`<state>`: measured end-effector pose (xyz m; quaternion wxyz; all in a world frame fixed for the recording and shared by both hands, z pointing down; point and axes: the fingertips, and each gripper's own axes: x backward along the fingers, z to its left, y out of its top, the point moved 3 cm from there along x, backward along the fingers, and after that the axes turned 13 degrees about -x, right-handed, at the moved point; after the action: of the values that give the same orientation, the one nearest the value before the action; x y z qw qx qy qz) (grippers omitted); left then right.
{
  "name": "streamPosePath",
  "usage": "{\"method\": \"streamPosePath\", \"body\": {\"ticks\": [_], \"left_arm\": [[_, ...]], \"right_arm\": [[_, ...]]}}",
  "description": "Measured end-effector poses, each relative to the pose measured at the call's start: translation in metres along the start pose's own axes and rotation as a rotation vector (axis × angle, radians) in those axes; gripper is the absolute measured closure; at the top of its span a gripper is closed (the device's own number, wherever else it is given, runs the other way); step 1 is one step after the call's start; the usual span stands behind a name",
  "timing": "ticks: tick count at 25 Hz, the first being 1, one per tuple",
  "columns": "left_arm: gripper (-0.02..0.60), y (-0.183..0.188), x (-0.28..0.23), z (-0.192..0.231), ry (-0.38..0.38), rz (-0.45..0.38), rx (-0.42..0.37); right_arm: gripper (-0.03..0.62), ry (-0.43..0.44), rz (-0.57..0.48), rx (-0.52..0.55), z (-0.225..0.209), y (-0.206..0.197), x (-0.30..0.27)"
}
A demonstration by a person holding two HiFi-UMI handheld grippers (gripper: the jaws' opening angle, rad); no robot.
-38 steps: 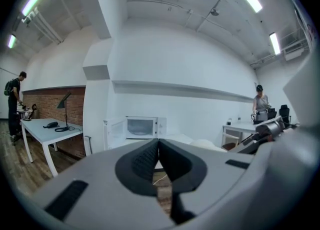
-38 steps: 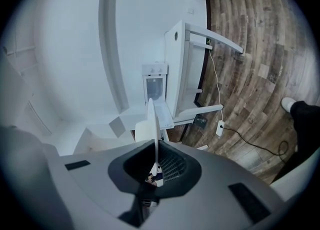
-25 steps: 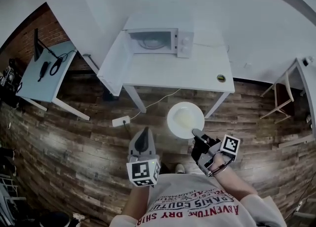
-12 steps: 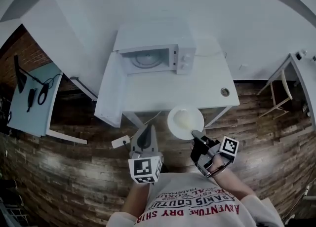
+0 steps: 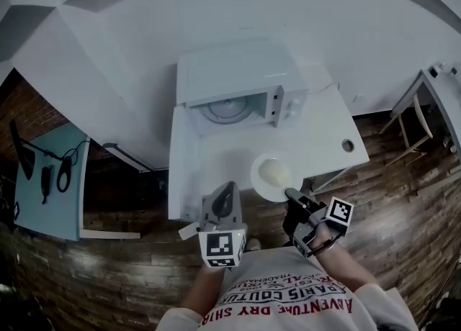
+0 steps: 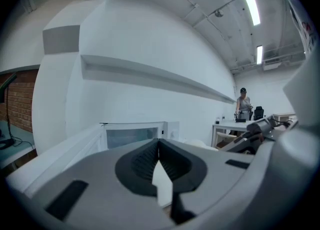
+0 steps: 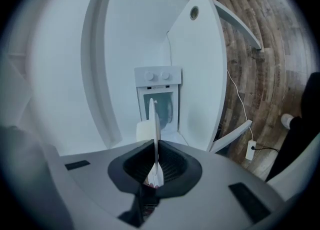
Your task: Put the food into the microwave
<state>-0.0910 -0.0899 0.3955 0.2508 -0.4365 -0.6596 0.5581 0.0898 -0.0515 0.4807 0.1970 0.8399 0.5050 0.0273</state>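
Right gripper view: tool (image 7: 156,168) tight on plate (image 7: 154,119) rim.

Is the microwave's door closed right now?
No, the microwave stands open, with its round turntable showing inside.

Head camera high, looking steeply down on table (image 5: 324,142); gripper cameras low, facing far microwave (image 5: 238,81), shared by all views.
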Motion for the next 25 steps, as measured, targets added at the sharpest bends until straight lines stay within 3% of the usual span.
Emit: {"method": "streamPosePath", "body": {"ticks": [7, 18, 25], "left_arm": [[0.575, -0.024, -0.027, 0.022, -0.004, 0.049, 0.037], [0.575, -0.029, -0.098, 0.068, 0.137, 0.098, 0.088], [0.575, -0.034, -0.143, 0.082, 0.212, 0.138, 0.134]], "right_arm": [[0.571, -0.063, 0.045, 0.013, -0.004, 0.007, -0.052], [0.571, -0.120, 0.151, 0.049, 0.018, 0.058, -0.142], [0.572, -0.083, 0.143, 0.076, 0.036, 0.091, -0.176]]}}
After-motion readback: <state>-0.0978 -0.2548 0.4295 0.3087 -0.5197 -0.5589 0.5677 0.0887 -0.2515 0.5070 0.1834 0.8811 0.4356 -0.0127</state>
